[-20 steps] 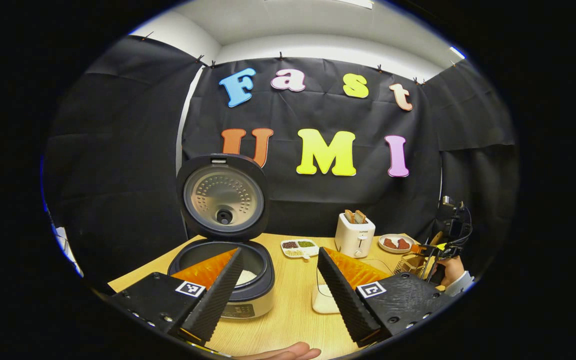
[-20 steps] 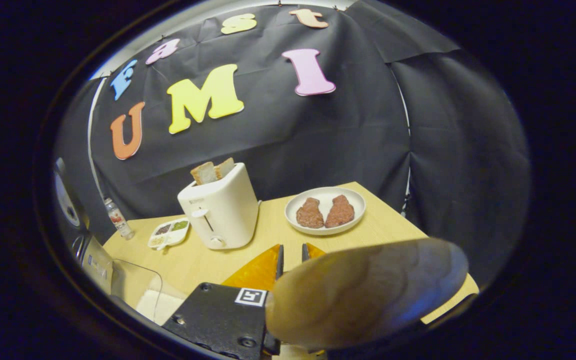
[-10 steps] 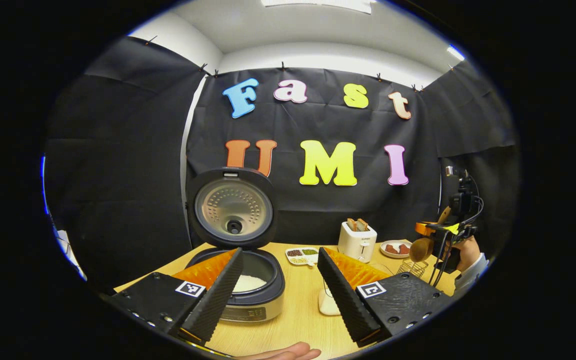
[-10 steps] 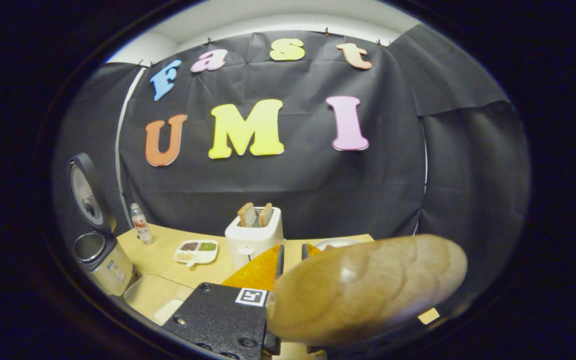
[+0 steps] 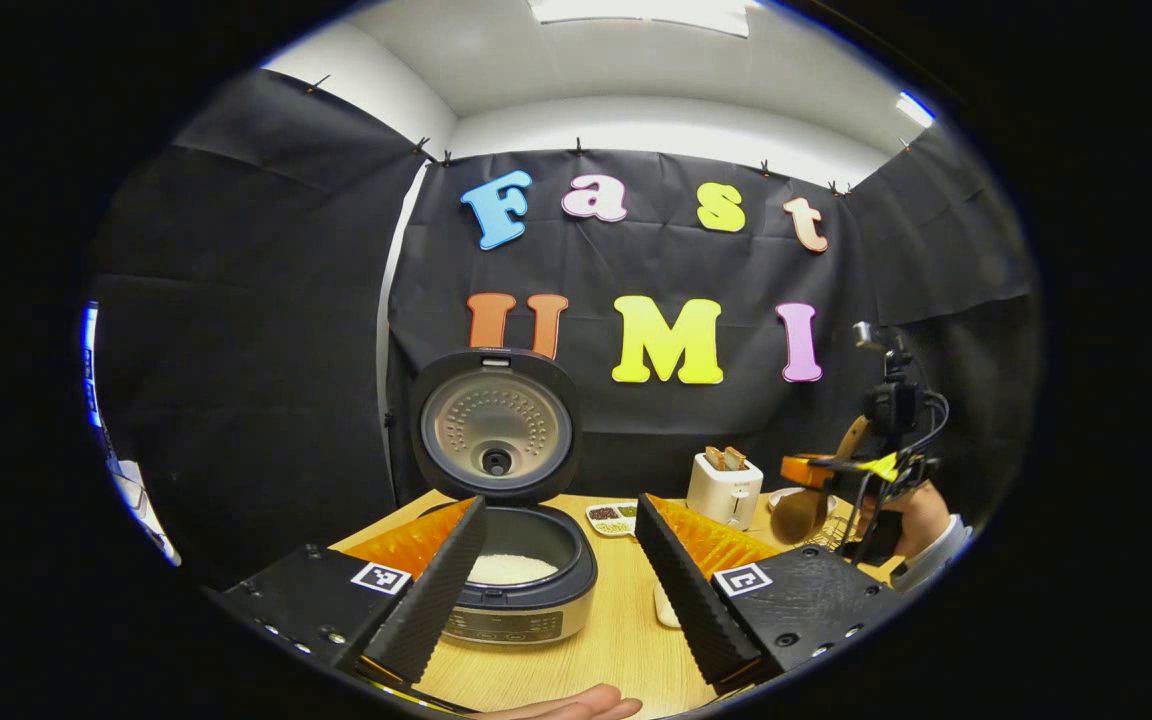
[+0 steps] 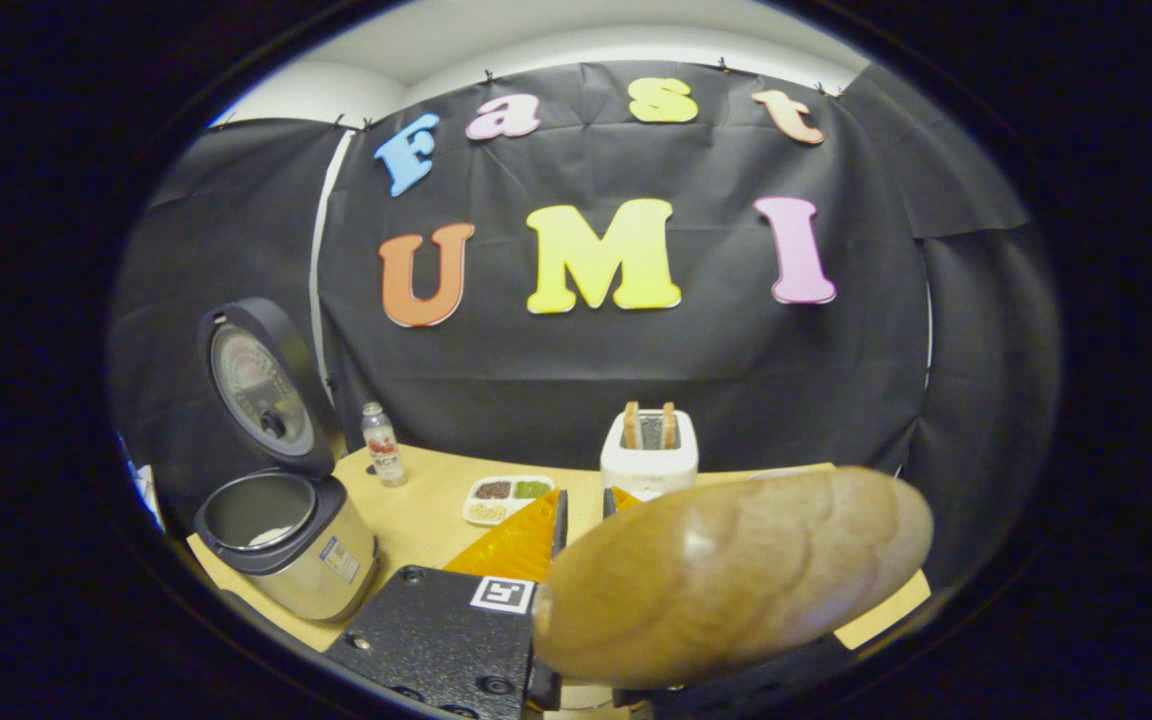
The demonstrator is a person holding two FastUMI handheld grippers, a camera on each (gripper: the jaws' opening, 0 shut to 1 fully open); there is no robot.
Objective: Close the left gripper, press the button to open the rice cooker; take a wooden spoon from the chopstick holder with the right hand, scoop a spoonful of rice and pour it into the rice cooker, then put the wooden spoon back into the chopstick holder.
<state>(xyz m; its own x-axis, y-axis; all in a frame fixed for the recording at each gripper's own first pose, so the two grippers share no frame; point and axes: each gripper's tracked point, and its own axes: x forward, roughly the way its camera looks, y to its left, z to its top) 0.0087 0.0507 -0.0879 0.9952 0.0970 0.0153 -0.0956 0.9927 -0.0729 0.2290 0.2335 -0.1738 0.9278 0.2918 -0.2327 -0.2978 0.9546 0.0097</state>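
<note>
While apparently clamped by the right tool (image 6: 581, 520), the wooden spoon (image 6: 736, 575) lies crosswise.

Bright overhead ceiling light (image 5: 641, 12), strong fisheye bending, blurred wooden spoon (image 6: 731, 575) up close.

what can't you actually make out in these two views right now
- Right gripper view: the wooden spoon, close to the lens, covers the right hand-held gripper's fingers, so the grip on its handle is hidden.
- Same view: the spoon hides the plate behind it.
- Left gripper view: the chopstick holder is small and mostly behind the spoon bowl; its contents are unreadable.
- Left gripper view: the rice cooker's front panel is too small to read.
</note>
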